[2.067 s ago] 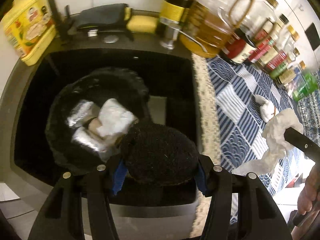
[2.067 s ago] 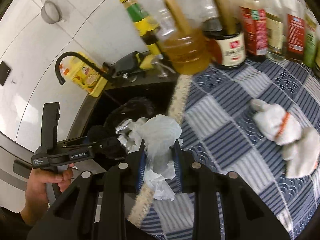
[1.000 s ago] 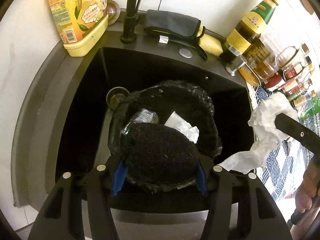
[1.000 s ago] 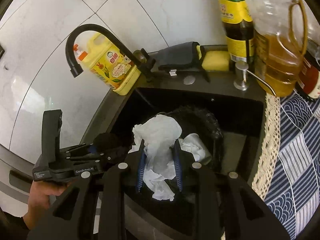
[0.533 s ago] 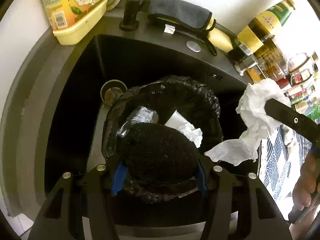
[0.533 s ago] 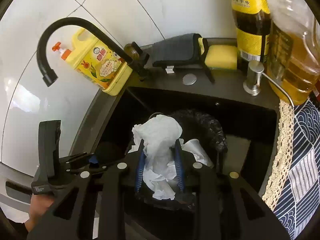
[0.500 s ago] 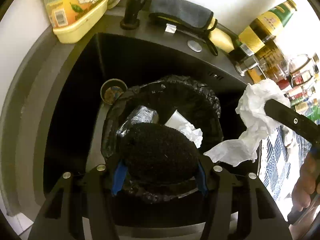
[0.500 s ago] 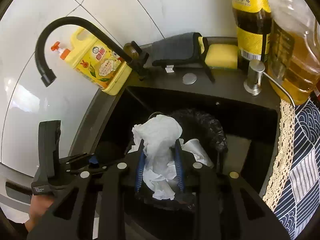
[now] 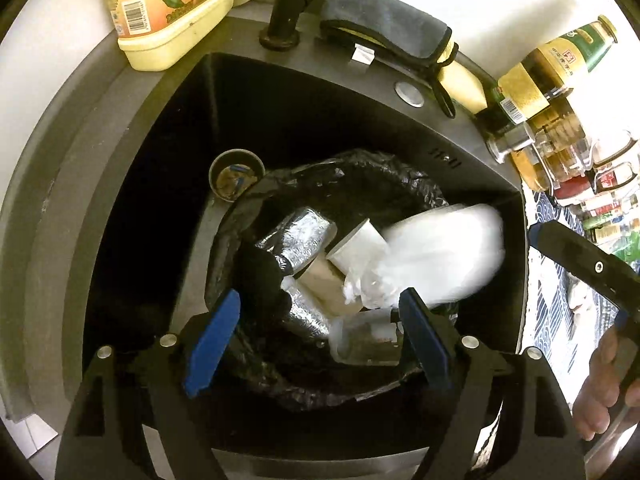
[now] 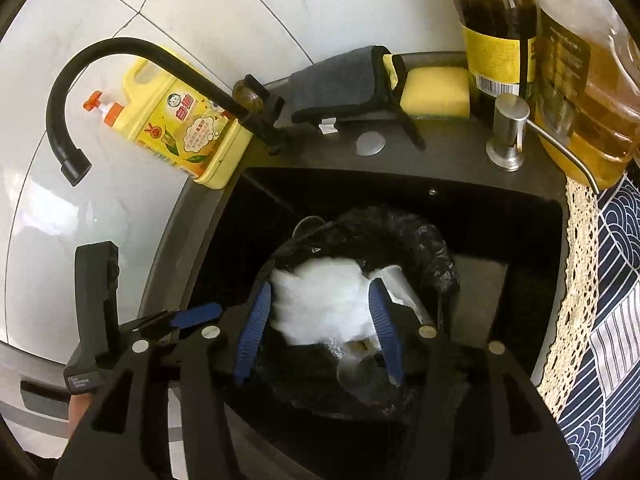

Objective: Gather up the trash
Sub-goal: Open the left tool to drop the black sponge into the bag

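Both grippers are letting go over the bin bag (image 9: 360, 184) that sits in the black sink (image 9: 168, 128). Half a second ago the left gripper (image 9: 316, 336) was clamped on a dark round scrubber and the right gripper (image 10: 320, 328) was pinching a crumpled white tissue; now both sets of jaws are opening.

Left wrist view: the blue pads (image 9: 212, 340) stand spread with nothing pressed between them. A dark lump (image 9: 262, 280) lies in the bag just beyond the left pad, probably the dropped scrubber, though it is dark against dark and hard to be sure. Around it in the bag: foil wrappers (image 9: 296, 236), a paper cup (image 9: 356, 242), a clear plastic cup (image 9: 364, 340).

The tissue (image 9: 436, 252) shows as a white motion blur over the right side of the bag's mouth, so it looks to be falling. In the right wrist view the same blur (image 10: 320, 300) sits between the right gripper's parted pads; whether it still brushes them cannot be told, but they are not squeezing it.

Meaning for the task: two more pieces of trash are in or dropping into the bag, and both grippers are freed. The patterned cloth (image 10: 612, 280) on the counter to the right is where any further trash would be; little of it shows in these views. A person's hand (image 9: 608, 384) holds the right gripper's handle at the frame edge.
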`<action>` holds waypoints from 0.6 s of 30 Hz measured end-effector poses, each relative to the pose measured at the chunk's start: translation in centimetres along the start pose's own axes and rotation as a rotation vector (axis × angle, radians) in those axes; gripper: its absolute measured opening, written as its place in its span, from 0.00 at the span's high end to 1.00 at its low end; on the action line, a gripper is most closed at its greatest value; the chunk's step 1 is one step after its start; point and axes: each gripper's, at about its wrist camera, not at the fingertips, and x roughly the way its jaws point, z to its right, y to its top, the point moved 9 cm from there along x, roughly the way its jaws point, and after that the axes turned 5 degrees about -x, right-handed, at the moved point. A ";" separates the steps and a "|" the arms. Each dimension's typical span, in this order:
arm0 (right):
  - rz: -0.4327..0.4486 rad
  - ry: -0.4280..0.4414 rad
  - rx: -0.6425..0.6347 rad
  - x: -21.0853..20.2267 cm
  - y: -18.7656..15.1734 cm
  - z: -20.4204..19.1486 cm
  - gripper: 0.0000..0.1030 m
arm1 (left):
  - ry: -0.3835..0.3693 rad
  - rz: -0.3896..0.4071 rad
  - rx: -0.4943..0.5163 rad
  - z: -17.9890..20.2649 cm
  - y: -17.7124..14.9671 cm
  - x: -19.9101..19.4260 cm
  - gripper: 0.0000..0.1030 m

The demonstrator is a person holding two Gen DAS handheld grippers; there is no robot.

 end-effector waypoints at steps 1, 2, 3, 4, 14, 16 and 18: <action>0.003 0.000 0.003 -0.2 -0.1 0.0 0.43 | -0.001 -0.001 -0.001 0.0 -0.1 0.0 0.23; 0.006 0.001 0.006 -0.3 -0.1 0.1 0.43 | -0.003 0.000 -0.002 0.0 -0.2 -0.1 0.23; 0.010 0.002 0.008 -0.5 -0.1 0.1 0.43 | -0.004 0.001 -0.003 0.1 -0.2 -0.1 0.23; 0.014 0.002 0.009 -0.7 -0.1 0.1 0.43 | -0.004 0.003 -0.002 0.1 -0.3 -0.3 0.23; 0.049 -0.009 0.024 -2.8 -1.5 -0.1 0.43 | -0.009 0.030 0.018 0.6 -1.4 -1.6 0.23; 0.057 -0.012 0.028 -3.3 -2.0 -0.1 0.43 | -0.009 0.037 0.023 0.7 -1.7 -1.9 0.23; 0.063 -0.014 0.031 -3.8 -2.4 -0.1 0.43 | -0.009 0.042 0.025 0.8 -2.1 -2.2 0.23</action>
